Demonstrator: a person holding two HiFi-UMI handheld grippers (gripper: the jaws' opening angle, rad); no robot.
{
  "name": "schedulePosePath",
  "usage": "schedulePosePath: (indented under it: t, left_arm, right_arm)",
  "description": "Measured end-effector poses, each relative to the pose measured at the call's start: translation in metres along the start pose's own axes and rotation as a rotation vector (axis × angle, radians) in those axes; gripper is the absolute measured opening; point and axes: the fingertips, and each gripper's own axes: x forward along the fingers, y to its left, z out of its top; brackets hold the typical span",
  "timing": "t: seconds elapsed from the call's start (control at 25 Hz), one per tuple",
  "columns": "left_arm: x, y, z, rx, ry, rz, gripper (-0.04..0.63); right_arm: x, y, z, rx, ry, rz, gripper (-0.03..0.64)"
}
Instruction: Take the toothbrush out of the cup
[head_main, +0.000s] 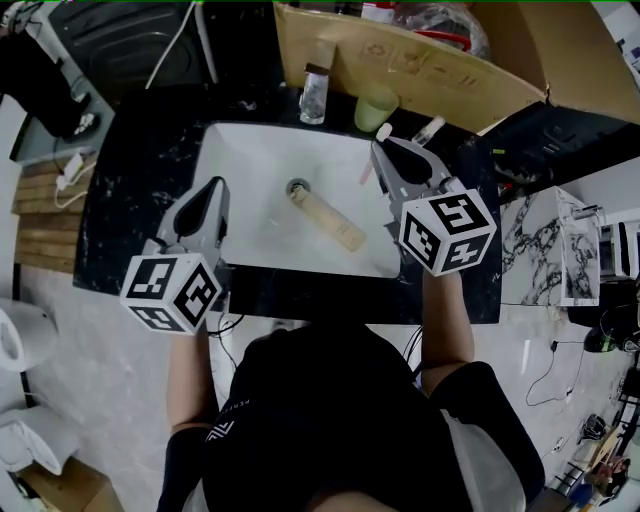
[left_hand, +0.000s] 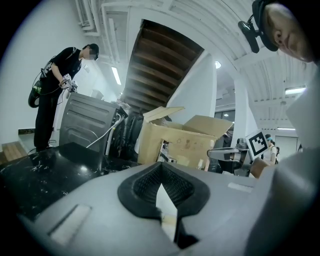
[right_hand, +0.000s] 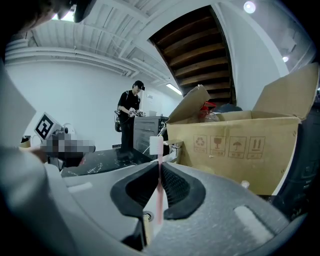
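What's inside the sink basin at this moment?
A beige tube lies by the drain in the sink. The right gripper, shut on the pink toothbrush, covers the basin's right corner.

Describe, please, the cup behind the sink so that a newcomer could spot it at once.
Find the white sink basin set in the black countertop. Behind its far rim, against the cardboard box, stands the cup. It is squat and pale green, unlike the taller clear bottle to its left.
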Motion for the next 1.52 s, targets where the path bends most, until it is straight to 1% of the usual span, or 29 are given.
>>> schedulePosePath:
  t: [0.2, 0.8, 1.16, 1.52]
  left_arm:
    - [-0.003, 0.003, -0.005, -0.01, 0.0, 0.008, 0.008]
    - [0.001, 0.0, -0.018, -0.034, 0.017, 0.013, 0.008]
    - [0.003, 0.002, -0.022, -0.044, 0.018, 0.017, 0.008]
    - [0.004, 0.005, -0.024, -0.069, 0.007, 0.01, 0.008]
  right_arm:
    - [-0.004, 0.009, -0.013, 0.041, 0.009, 0.024, 0.019]
    - [-0.008, 0.026, -0.048, 0.109, 0.064, 0.087, 0.018]
    - [-0.009, 0.027, -0.05, 0.124, 0.062, 0.092, 0.017]
    - [-0.01, 0.026, -0.048, 0.112, 0.072, 0.087, 0.017]
